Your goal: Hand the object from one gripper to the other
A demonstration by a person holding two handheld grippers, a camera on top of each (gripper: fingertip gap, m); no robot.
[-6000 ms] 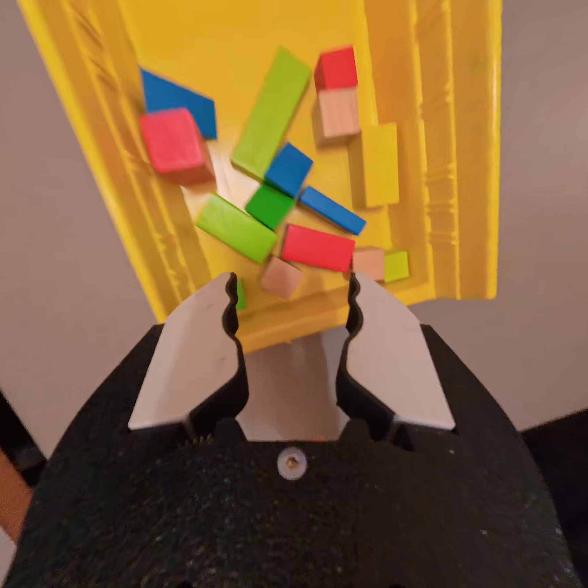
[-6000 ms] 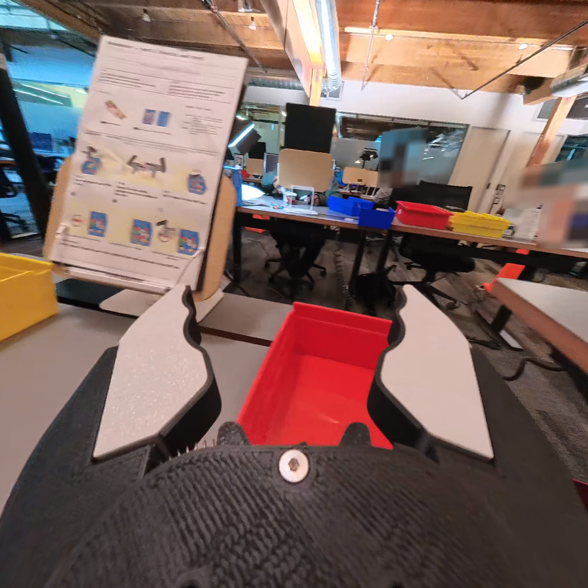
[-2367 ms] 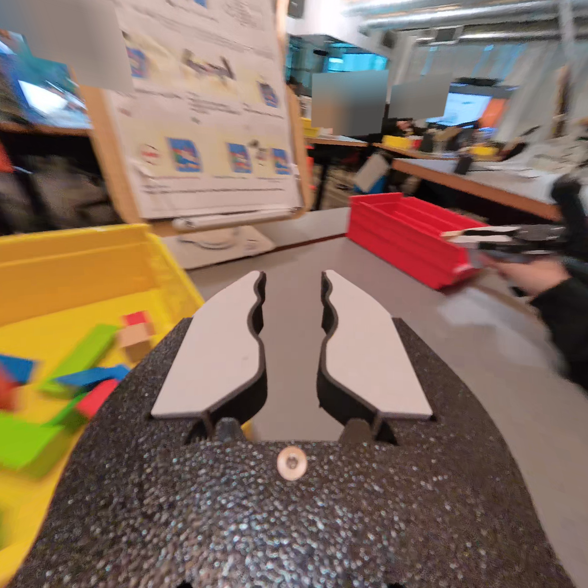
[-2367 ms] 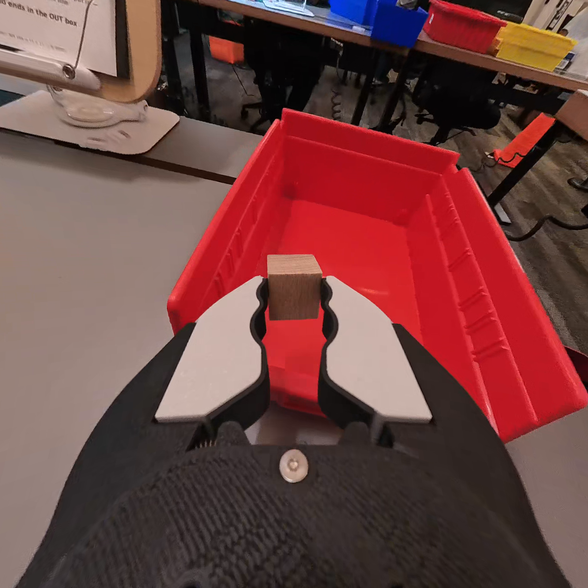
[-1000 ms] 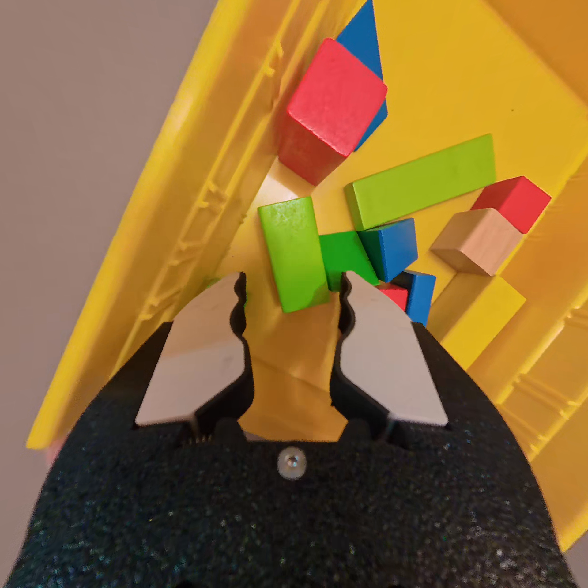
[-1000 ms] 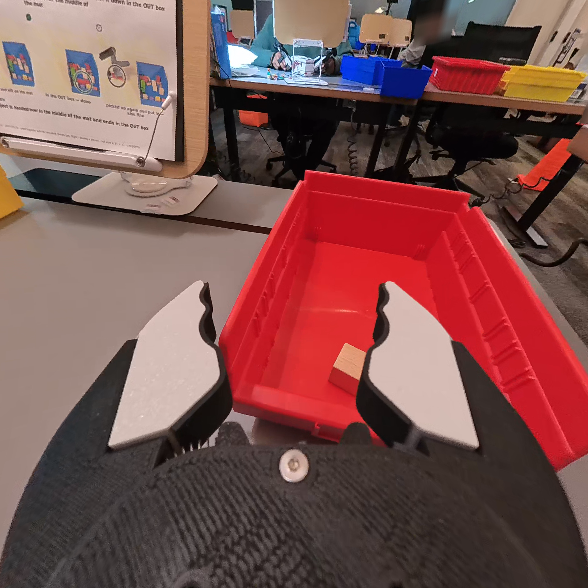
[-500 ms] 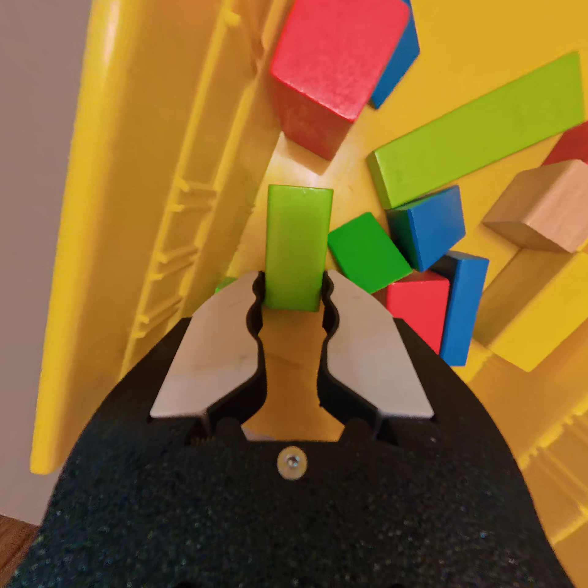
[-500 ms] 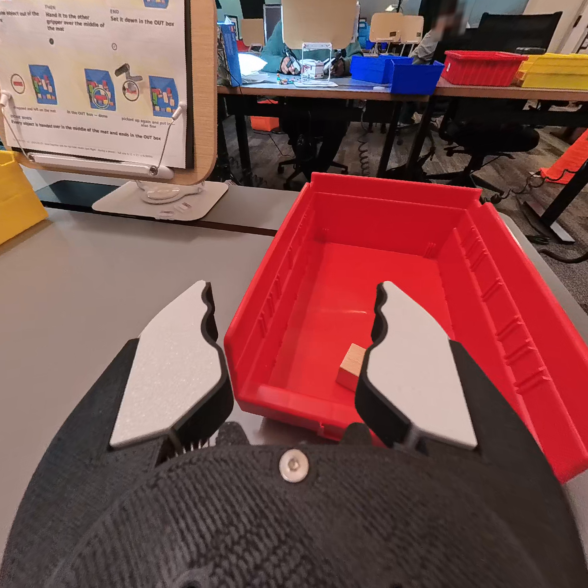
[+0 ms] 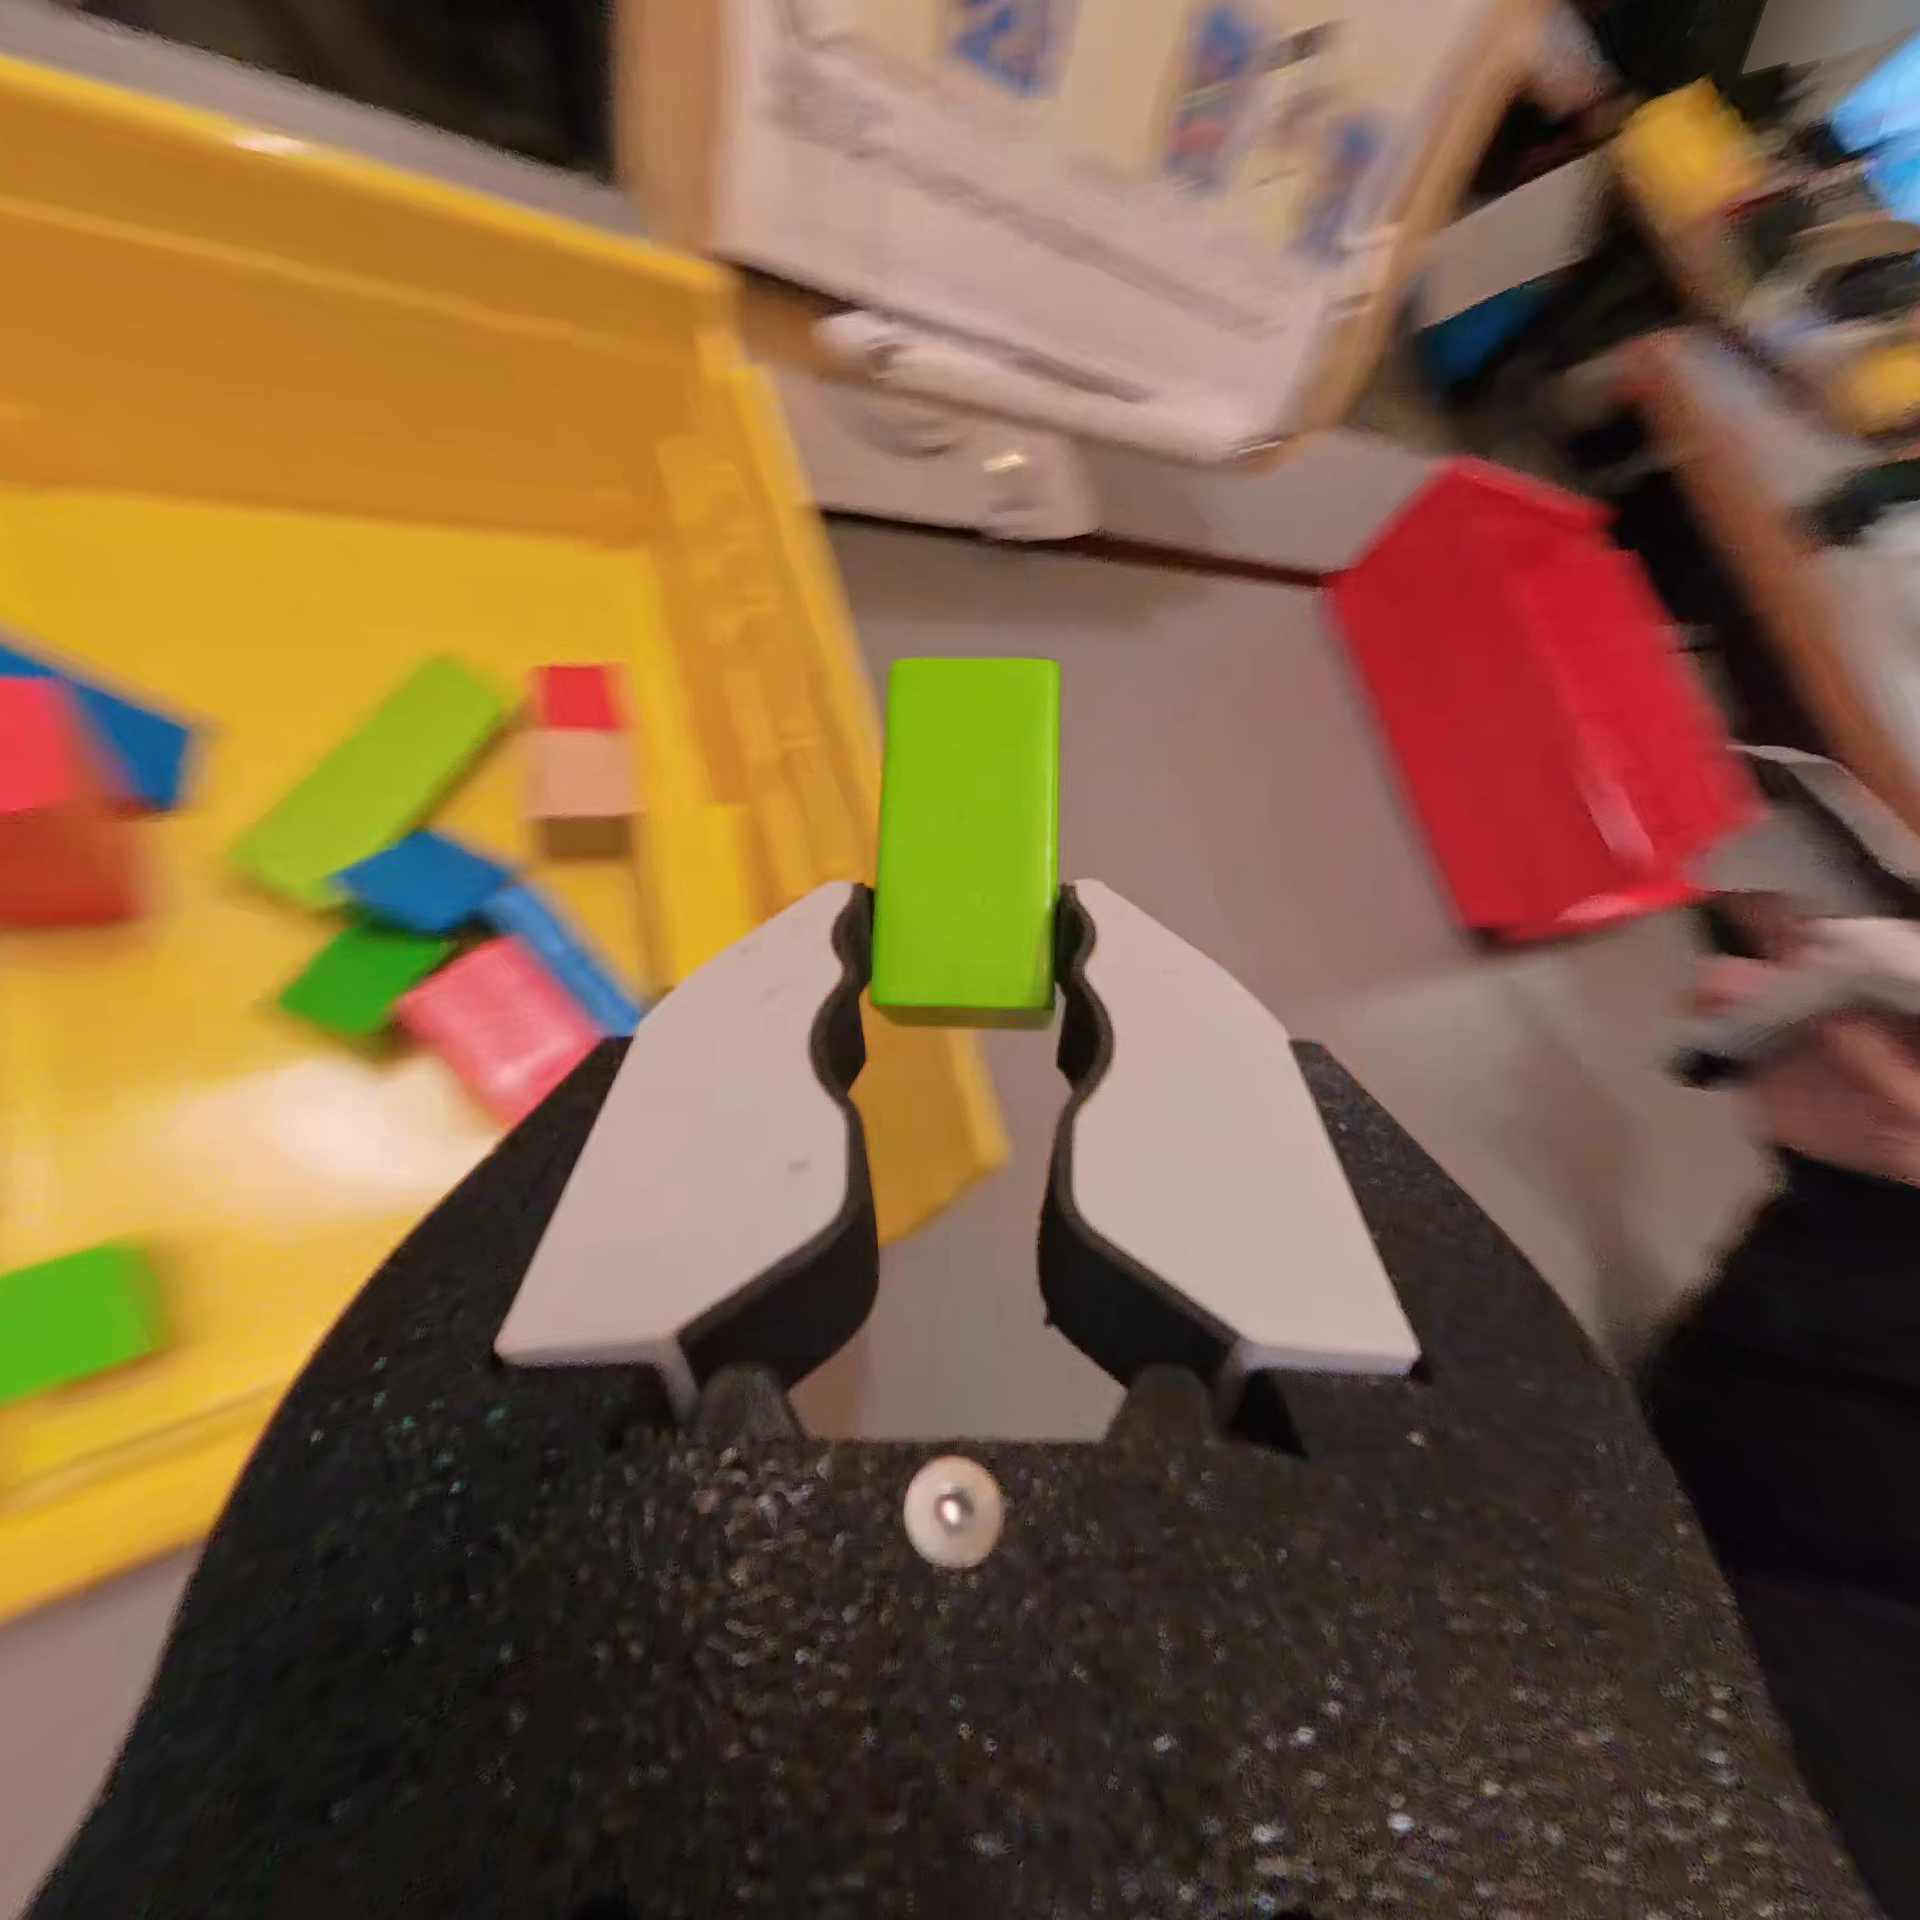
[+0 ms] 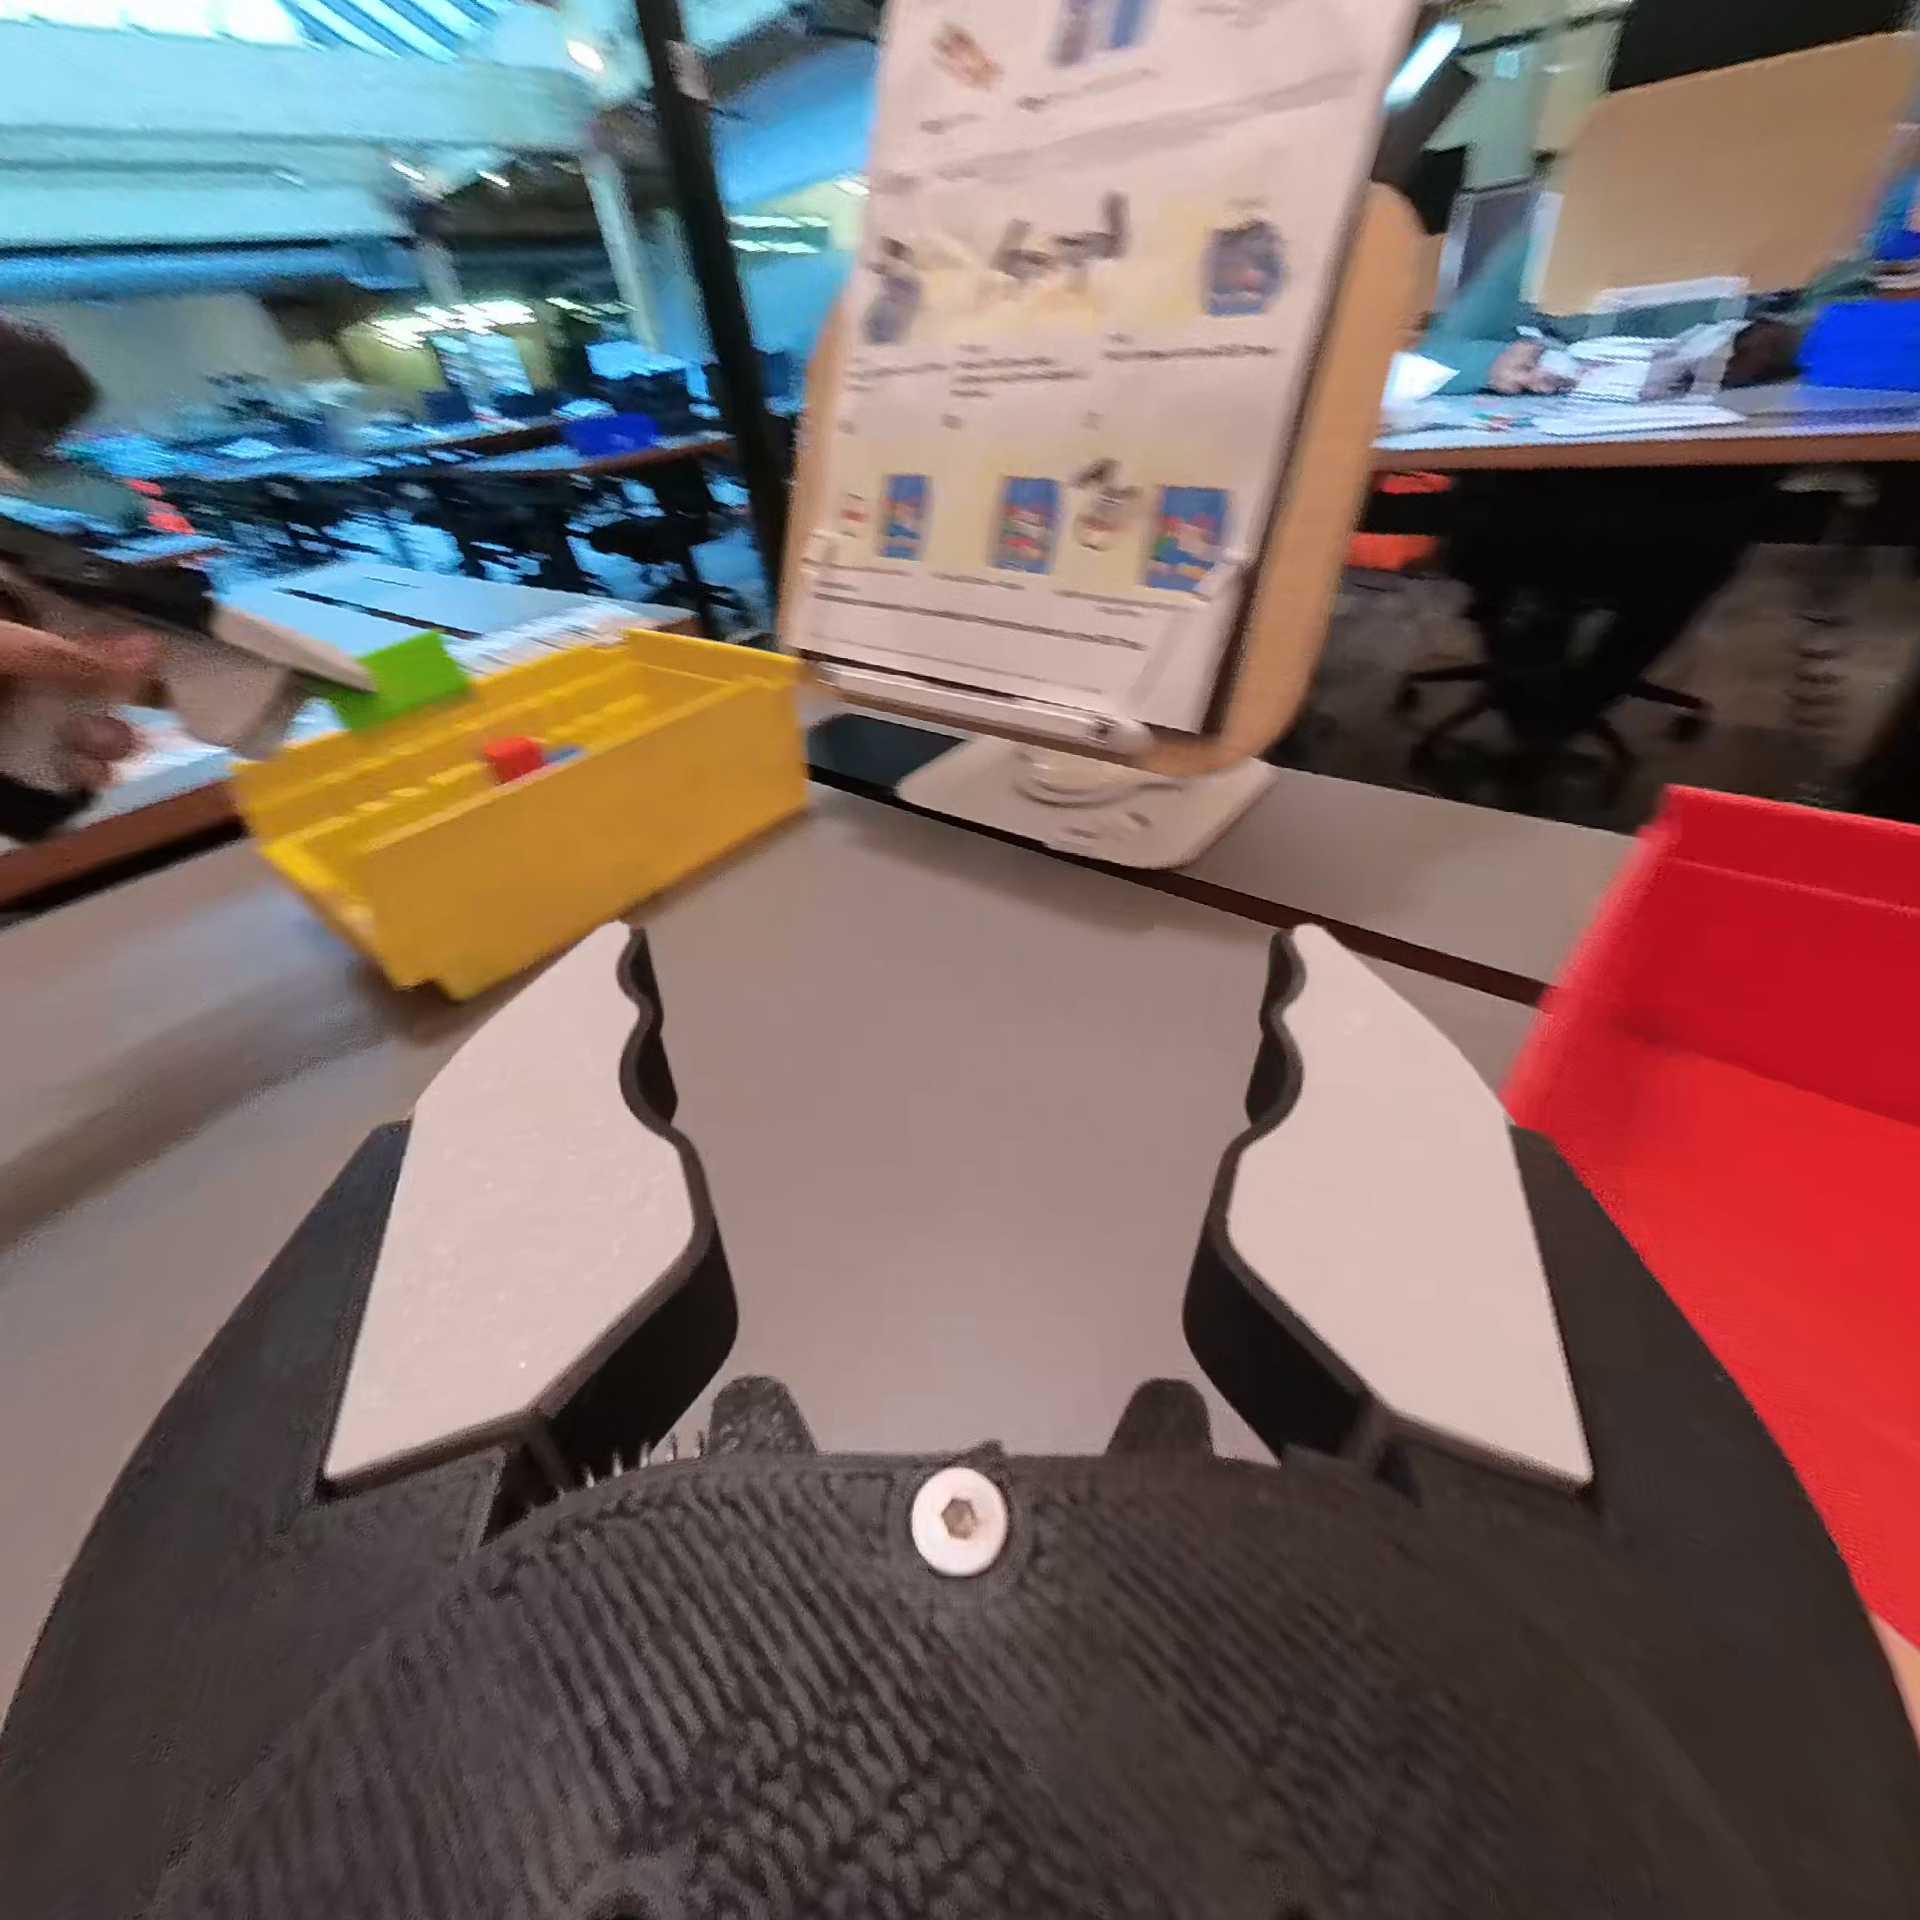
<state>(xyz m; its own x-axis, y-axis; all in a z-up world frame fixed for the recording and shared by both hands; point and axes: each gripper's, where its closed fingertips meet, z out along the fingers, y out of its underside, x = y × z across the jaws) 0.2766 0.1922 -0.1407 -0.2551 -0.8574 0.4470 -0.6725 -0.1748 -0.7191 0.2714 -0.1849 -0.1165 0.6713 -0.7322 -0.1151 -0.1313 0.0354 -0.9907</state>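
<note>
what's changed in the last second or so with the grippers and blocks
The left gripper closed on a light green block in the yellow bin and lifted it out, swinging toward the red bin. The right gripper turned away from the red bin toward the yellow one. Its fingers stayed wide open and empty; the other blocks stayed in the yellow bin.

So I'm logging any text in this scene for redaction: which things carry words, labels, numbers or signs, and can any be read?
Instruction sheet on the stand, right wrist view: printed lines and small pictures, too blurred to read, so nothing quoted.
Same sheet, left wrist view: smeared by motion, unreadable.
Green block in the left claw: no markings.
Yellow bin, red bin, right claw: no visible writing.
</note>
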